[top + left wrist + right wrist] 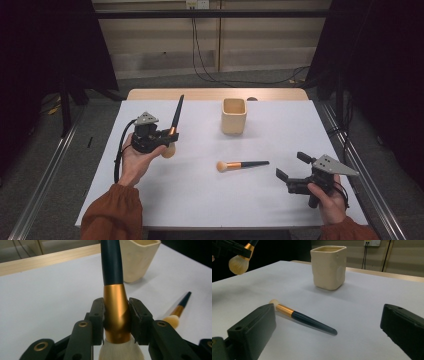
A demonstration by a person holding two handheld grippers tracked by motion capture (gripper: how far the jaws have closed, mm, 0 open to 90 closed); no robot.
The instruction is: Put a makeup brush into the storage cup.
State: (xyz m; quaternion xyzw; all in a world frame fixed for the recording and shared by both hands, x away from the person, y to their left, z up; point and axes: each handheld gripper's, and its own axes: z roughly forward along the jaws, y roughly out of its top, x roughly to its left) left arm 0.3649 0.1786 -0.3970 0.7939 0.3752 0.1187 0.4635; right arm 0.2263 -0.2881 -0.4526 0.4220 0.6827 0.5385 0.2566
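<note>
Black jaws of the left claw (116, 320) are closed on the golden metal collar of a large brush (113, 277); the pads press this collar from both sides, with the white bristles below them and the dark handle rising above. In the high view the left claw (167, 137) is held above the left part of the tabletop (200, 200), and the large brush (175, 117) stands nearly upright in it, the handle pointing up and far, the pale bristle head low, near the person's left hand (134, 159). In the right gripper view this brush (239, 263) hangs at the far left, above the white surface. The right claw (290, 167) is at the near right of the tabletop, held by the right hand (327, 197); its two jaws stand wide apart with nothing between them. Between the two claws, a little nearer to the right one, a small brush (242, 164) lies flat on the tabletop, its peach head to the left and its dark handle to the right. In the right gripper view the small brush (304, 320) lies just beyond the open jaws. Farther off, near the middle of the far side, a cream cup (234, 116) stands upright, well apart from both brushes. The person has rust-coloured sleeves (112, 215).
</note>
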